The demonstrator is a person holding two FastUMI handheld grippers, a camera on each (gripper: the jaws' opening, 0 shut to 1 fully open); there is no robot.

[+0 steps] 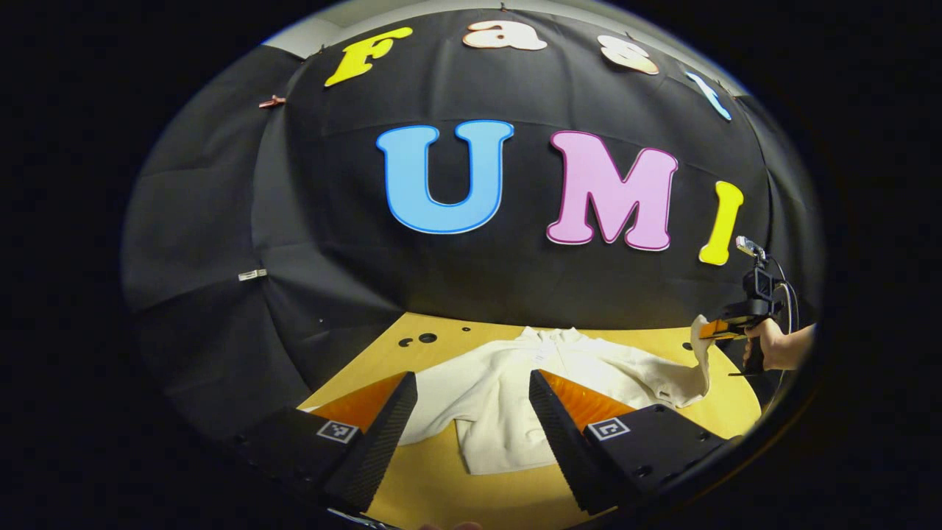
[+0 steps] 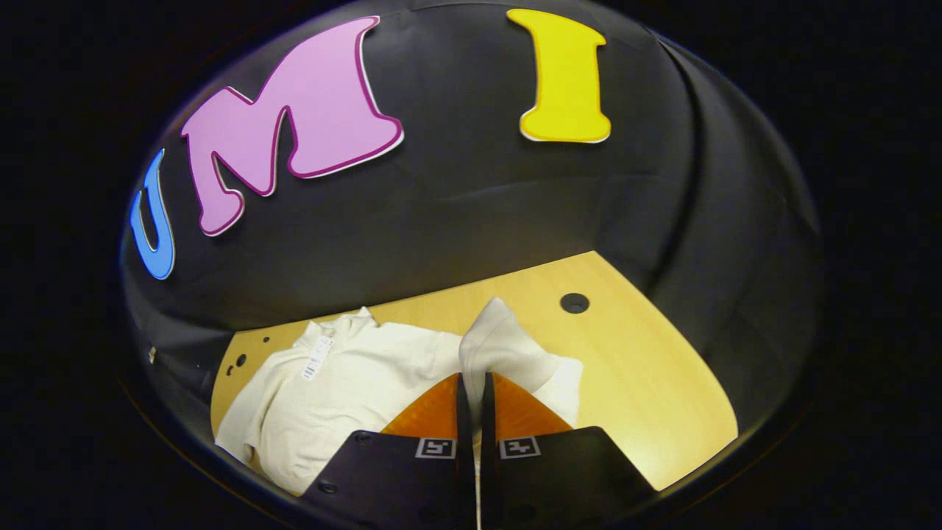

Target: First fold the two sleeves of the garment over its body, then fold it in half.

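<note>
Right claw lifts a sleeve off the tabletop

Right claw [image 2: 471,386] pinches the cream garment's [image 1: 508,397] sleeve [image 2: 497,346], raised beside the body; left claw [image 1: 471,408] hovers wide open, empty, above the hem.

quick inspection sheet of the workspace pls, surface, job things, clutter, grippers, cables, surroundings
surface: wooden table with a few round holes, one near its far edge.
job's things: cream garment lies spread flat on the table, collar toward the wall, a tag at the neck; one sleeve is lifted off the table.
clutter: nothing seen.
grippers: left gripper open, fingers apart above the garment, holding nothing; right gripper shut on the sleeve, held by a hand.
cables: a dark cable loops by the right gripper.
surroundings: black cloth wall behind the table, with small clips on it.
</note>
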